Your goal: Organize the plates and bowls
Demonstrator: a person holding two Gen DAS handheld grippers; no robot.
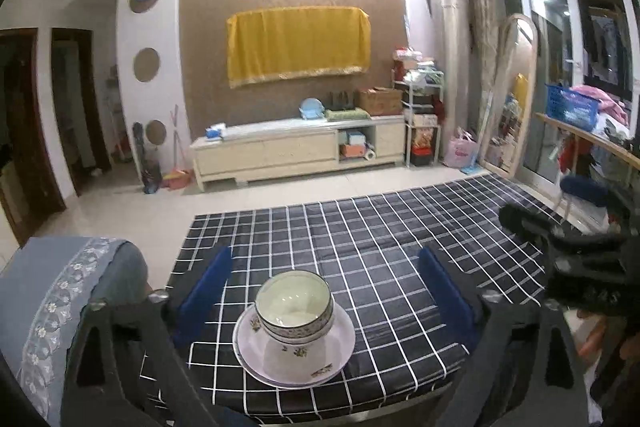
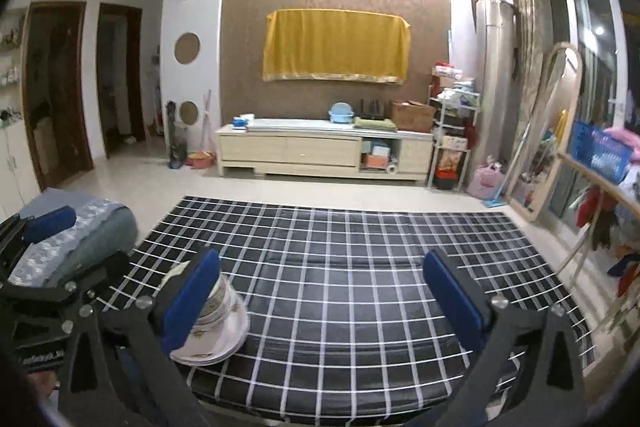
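Stacked bowls (image 1: 294, 311) with a dark patterned band sit on stacked white floral plates (image 1: 294, 355) near the front edge of the black-and-white checked table (image 1: 380, 239). My left gripper (image 1: 324, 271) is open, its blue pads either side of the stack, touching nothing. My right gripper (image 2: 320, 291) is open and empty over the bare cloth, to the right of the stack. In the right wrist view the bowls (image 2: 218, 303) and plates (image 2: 218, 341) are partly hidden behind the left finger.
A chair with a grey embroidered cover (image 1: 60, 311) stands at the table's left. The right gripper's body (image 1: 580, 259) shows at the right of the left wrist view. A TV cabinet (image 2: 324, 151) and a leaning mirror (image 2: 548, 131) stand beyond the table.
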